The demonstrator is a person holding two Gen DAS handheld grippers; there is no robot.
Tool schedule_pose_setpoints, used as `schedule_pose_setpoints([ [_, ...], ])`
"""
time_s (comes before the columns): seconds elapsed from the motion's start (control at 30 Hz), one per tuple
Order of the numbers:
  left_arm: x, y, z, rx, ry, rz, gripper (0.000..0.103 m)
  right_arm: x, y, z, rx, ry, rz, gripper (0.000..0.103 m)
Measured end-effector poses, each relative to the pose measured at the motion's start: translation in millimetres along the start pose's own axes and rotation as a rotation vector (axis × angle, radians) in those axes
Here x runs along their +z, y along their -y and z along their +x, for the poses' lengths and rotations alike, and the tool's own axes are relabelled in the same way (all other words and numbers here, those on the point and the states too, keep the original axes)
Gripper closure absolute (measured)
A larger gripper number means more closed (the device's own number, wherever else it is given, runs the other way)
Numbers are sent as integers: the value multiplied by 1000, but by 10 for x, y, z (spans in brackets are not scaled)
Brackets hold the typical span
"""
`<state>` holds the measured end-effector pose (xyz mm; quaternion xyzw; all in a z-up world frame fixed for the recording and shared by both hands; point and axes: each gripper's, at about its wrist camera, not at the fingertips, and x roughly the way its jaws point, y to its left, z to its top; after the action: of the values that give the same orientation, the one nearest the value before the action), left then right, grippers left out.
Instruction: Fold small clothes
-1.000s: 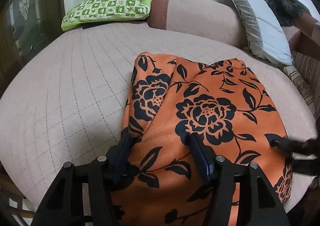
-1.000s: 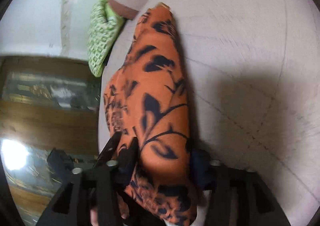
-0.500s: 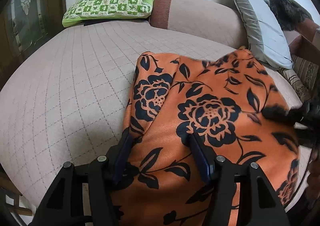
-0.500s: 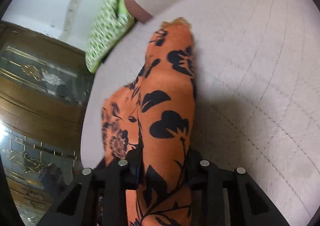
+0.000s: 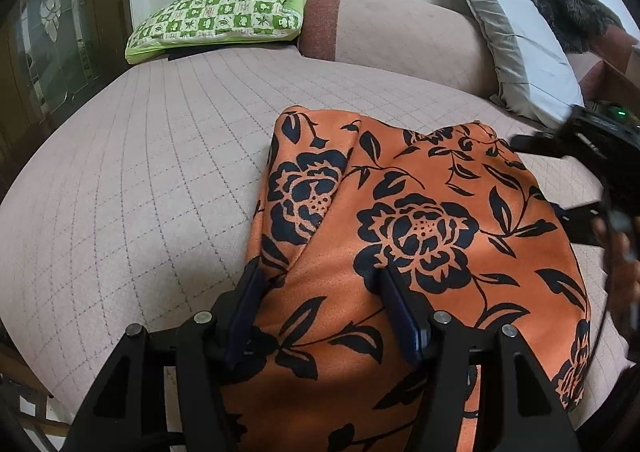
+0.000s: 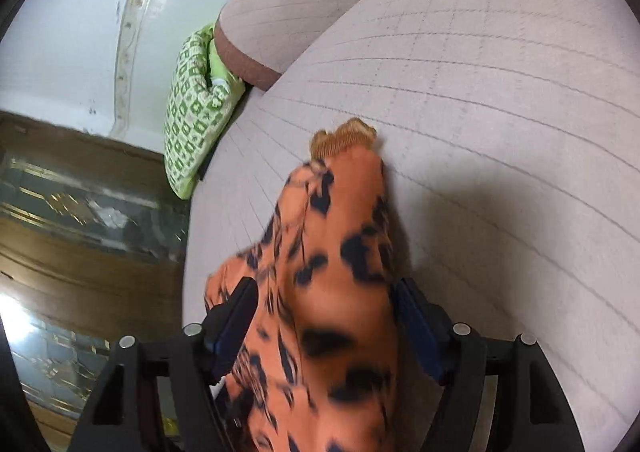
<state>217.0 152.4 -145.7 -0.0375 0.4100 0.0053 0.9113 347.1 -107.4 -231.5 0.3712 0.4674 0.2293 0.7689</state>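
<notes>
From your left wrist, the orange floral garment (image 5: 420, 236) lay on the quilted pink bed cover (image 5: 140, 191), well short of the green checked pillow (image 5: 224, 11), the bolster (image 5: 400, 35) and the grey pillow (image 5: 516, 47) at the far edge; one panel was already doubled over along the cloth's left side, with a crease running up from your fingers, so I judged at least one fold done; the far edge was bunched and uneven, and the cloth was not yet a compact, squared packet, so more folding and some smoothing seemed left to do; your left gripper (image 5: 320, 312) stood partly open, its two fingers straddling a broad band of the near edge; whether the pads actually pressed the cloth I could not tell, since the fabric spread past both of them; your right gripper (image 5: 568, 147) showed blurred at the right edge, just beside the garment's far right corner.

From your right wrist, the same garment ran away from the camera as a blurred ridge, its ribbed tan hem (image 6: 344, 137) resting on the bed cover with the green pillow beyond on the left; your right gripper's jaws were opening, the cloth lying between the fingers (image 6: 236, 312) with a gap visible on the left side; you appeared to be letting that edge go, so I took the fold you had carried over as just being laid down.
</notes>
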Motion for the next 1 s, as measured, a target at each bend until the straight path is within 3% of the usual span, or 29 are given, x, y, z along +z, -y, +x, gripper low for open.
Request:
schedule_pose_setpoints([
  [0.03,-1,7,4,3,1,1,40,26,26,82,-17,-14,-19,60],
  [0.07,-2,9,4,4,2,3,40,41,65,169,-41,-46,4,76],
  [0.1,-3,13,7,7,1,6,40,50,107,186,-25,-44,42,77],
  [0.2,-2,-2,8,5,3,-5,40,-37,-182,-33,-17,59,-111,79],
  [0.23,4,0,12,1,3,-7,39,-23,-81,53,-82,34,-91,79],
  [0.27,10,12,16,-1,3,-2,39,-6,120,178,-123,-26,-10,72],
  [0.3,5,39,14,13,7,14,39,1,258,162,-50,-22,76,71],
  [0.37,-5,29,4,16,12,16,39,-51,48,-86,-85,34,19,52],
  [0.4,0,1,5,3,8,1,39,-90,-84,-185,-111,64,-40,36],
  [0.47,6,-31,-9,-14,7,-23,39,-225,-409,-440,-189,128,-176,35],
  [0.53,20,-66,-62,-39,15,-46,40,-441,-613,-614,-151,141,-235,35],
  [0.63,36,-218,-290,-113,68,-111,37,-809,-787,-680,-89,59,-306,34],
  [0.73,-20,-511,-499,-215,66,-233,22,-1178,-831,-435,-125,-49,-384,33],
  [0.8,-104,-665,-504,-275,20,-300,20,-1317,-750,-403,-155,-36,-424,33],
  [0.87,-227,-776,-391,-289,-70,-355,20,-1345,-742,-412,-156,-12,-432,33],
  [0.93,-331,-798,-151,-357,-218,-420,20,-1315,-769,-383,-148,-22,-417,30],
  [1.0,-335,-776,-111,-362,-213,-409,21,-1266,-780,-332,-142,-36,-402,30],
])
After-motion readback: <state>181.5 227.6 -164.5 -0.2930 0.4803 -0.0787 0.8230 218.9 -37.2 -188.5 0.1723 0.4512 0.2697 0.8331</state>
